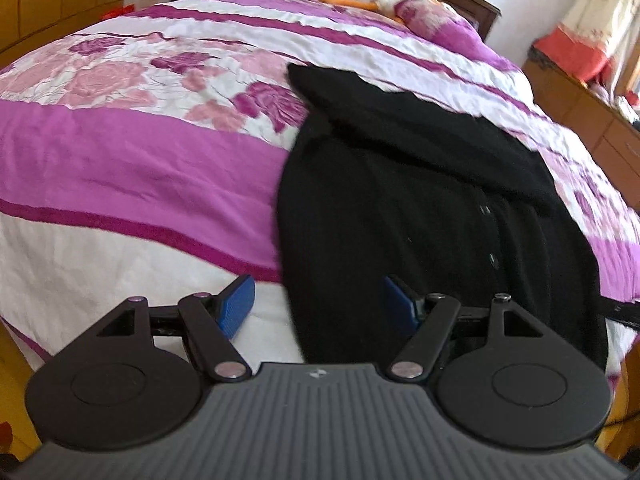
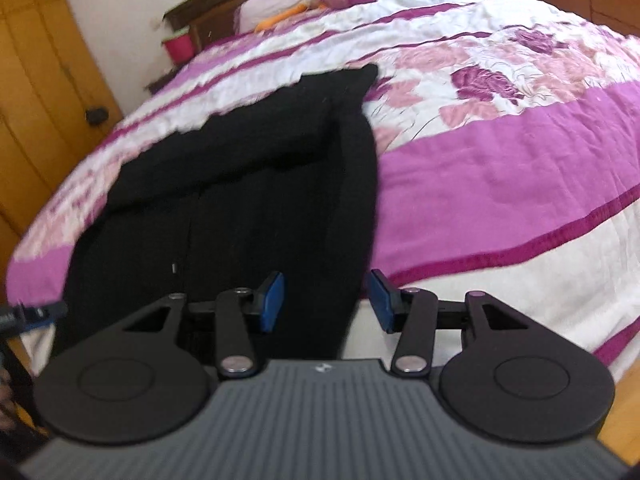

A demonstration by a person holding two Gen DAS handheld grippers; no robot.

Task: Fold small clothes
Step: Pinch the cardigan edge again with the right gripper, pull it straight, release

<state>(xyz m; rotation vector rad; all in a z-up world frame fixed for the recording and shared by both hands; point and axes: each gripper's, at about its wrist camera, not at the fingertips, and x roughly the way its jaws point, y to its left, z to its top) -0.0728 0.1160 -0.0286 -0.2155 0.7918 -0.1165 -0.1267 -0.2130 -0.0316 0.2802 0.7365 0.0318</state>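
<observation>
A black buttoned cardigan (image 1: 400,200) lies lengthwise on the bed, with a sleeve folded across its upper part. My left gripper (image 1: 320,304) stands wide open over the garment's near left edge; one blue pad (image 1: 238,306) is over the bedspread, the other over the black knit. In the right wrist view the same cardigan (image 2: 260,200) fills the left half. My right gripper (image 2: 327,300) is open, straddling the near right edge. Its pads (image 2: 274,300) do not press on the cloth.
The bedspread (image 1: 140,168) is white and purple with pink roses. Pillows and a soft toy (image 1: 384,0) lie by the dark headboard. A wooden wardrobe (image 2: 36,80) and a red container (image 2: 180,46) stand beside the bed, a wooden dresser (image 1: 592,120) on the other side.
</observation>
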